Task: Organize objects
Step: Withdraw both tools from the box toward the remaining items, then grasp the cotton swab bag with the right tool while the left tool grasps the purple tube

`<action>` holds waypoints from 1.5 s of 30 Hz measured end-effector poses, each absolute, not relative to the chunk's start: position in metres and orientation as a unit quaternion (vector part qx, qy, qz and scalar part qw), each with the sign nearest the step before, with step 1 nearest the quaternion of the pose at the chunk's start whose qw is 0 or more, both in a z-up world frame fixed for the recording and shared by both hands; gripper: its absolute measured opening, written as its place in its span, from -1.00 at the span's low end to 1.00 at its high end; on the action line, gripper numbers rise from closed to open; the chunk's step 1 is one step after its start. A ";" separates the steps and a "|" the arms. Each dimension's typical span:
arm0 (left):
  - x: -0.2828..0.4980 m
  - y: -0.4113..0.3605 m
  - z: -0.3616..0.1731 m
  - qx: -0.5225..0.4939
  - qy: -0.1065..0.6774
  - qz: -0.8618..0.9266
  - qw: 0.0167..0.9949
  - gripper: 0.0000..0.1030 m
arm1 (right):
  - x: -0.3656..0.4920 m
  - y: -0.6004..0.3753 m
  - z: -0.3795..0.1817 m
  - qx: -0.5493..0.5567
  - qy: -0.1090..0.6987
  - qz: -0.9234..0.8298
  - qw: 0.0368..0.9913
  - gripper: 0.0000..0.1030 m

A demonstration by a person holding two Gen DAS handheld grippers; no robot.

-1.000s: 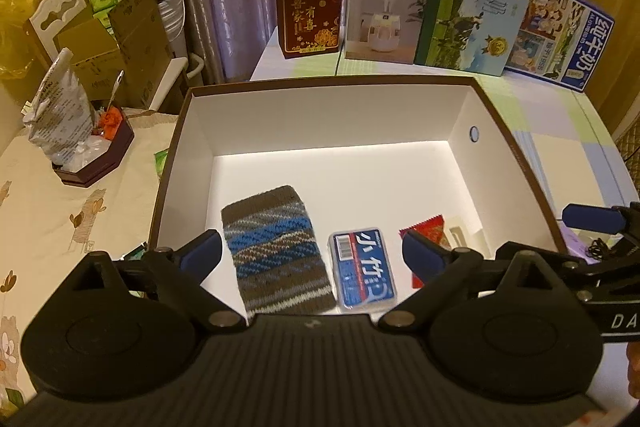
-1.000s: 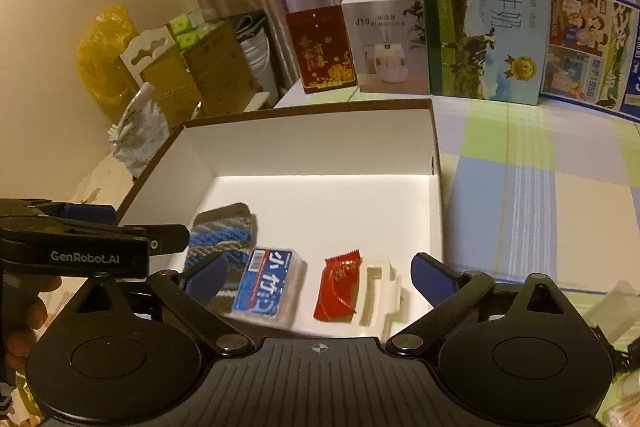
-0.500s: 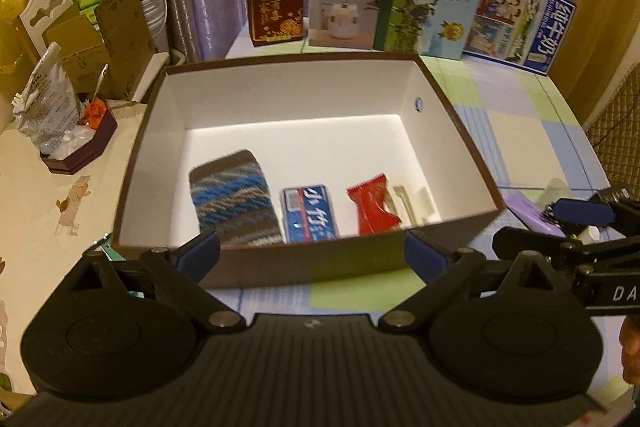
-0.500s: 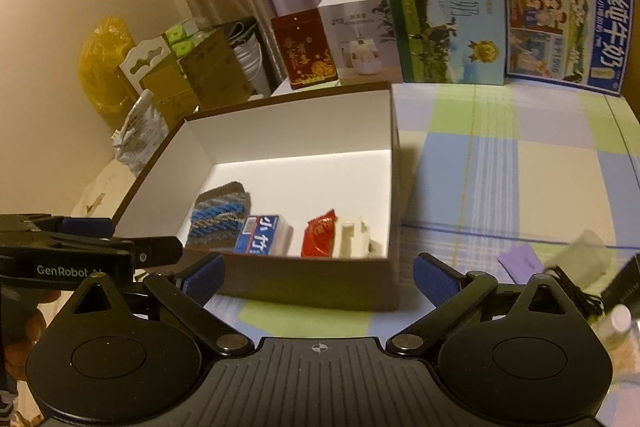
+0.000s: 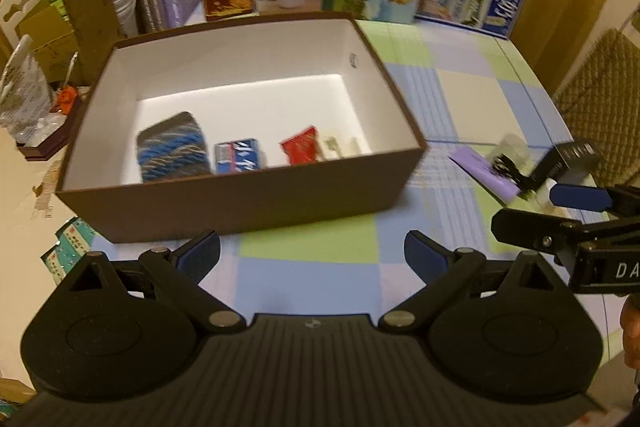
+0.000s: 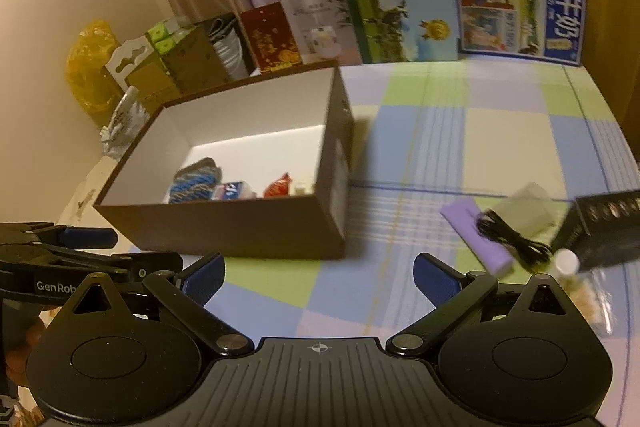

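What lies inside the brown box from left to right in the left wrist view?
Striped knitted pouch → blue packet → red snack wrapper → white plastic piece, all along the near wall of the brown box.

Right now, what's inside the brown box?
Along the near wall of the box: knit pouch, blue pack, red packet, white piece. The wall hides their near ends.
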State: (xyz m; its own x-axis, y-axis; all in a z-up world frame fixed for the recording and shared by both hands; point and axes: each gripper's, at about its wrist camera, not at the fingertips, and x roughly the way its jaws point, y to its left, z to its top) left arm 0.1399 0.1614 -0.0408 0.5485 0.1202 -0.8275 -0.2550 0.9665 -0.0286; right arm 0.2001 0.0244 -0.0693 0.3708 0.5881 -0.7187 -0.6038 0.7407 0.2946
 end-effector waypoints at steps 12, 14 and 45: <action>0.150 0.107 -0.049 -0.062 0.476 0.073 0.874 0.89 | 0.204 -0.031 -0.070 -0.006 0.441 0.333 0.833 0.91; 0.153 0.100 -0.051 -0.060 0.479 0.068 0.873 0.89 | 0.205 -0.039 -0.071 -0.004 0.443 0.327 0.835 0.91; 0.214 0.009 -0.078 -0.044 0.500 0.016 0.865 0.88 | 0.255 -0.148 -0.091 0.012 0.463 0.259 0.848 0.91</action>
